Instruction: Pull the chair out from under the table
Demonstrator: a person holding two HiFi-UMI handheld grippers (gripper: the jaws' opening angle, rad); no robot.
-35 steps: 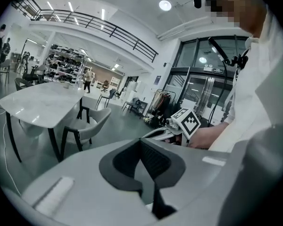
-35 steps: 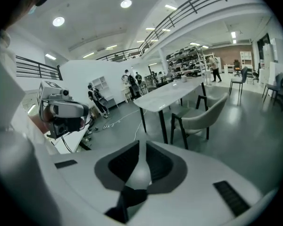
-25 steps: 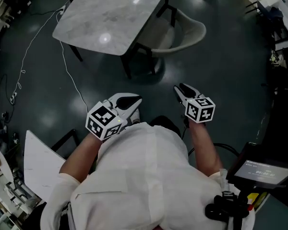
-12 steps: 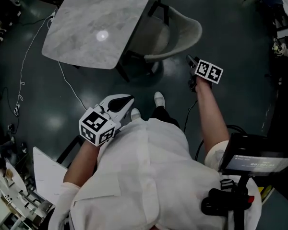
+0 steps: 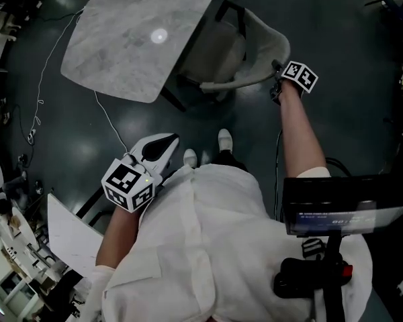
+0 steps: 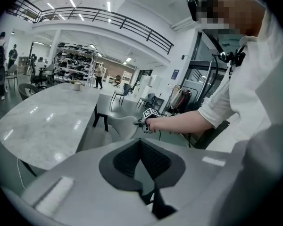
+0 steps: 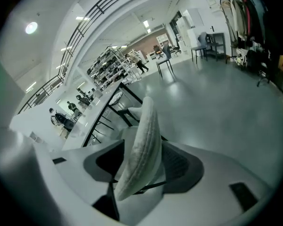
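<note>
A pale shell chair [image 5: 265, 42] is tucked under the marble-topped table [image 5: 134, 32], its curved backrest toward me. My right gripper [image 5: 277, 79] is stretched out to the backrest's near end. In the right gripper view the backrest rim [image 7: 146, 121] stands between the jaws of the right gripper [image 7: 145, 146], which are opening; a dark gap shows beside the left pad. My left gripper [image 5: 166, 141] hangs near my body, away from the chair, its jaws together and nothing in them. The left gripper view looks past the left gripper [image 6: 141, 142] at the chair [image 6: 120, 126].
A thin cable [image 5: 97, 102] runs over the dark floor left of the table. A white panel [image 5: 67, 230] lies at the lower left, and a screen on a stand [image 5: 342, 203] is at my right. My shoes [image 5: 224, 138] stand short of the chair. Other chairs [image 7: 166, 60] stand far off.
My right arm has reached from beside my body out to the chair's backrest, and its jaws have spread wider. The left gripper has drifted slightly down and left in the head view.
</note>
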